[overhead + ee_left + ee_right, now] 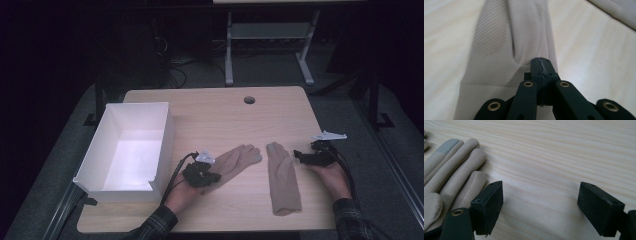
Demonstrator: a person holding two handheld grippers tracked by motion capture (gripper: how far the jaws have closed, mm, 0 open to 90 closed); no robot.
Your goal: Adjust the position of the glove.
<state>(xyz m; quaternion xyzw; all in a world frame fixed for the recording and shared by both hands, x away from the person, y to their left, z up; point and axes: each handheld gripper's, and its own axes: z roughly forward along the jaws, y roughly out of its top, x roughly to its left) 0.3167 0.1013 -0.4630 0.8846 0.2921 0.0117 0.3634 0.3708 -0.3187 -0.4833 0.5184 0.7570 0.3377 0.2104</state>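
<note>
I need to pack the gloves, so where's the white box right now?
In the high view the white box stands open on the table's left side, just left of the left tool, which is shut on the left glove.

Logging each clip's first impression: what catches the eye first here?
Two beige gloves lie mid-table: the left glove slanted, the right glove pointing away. The left gripper is shut on the left glove's cloth, while the right gripper stands open beside the right glove. A white box sits open at the table's left.

Matt beige knit gloves (235, 162); smooth pale wood table (220, 115).
</note>
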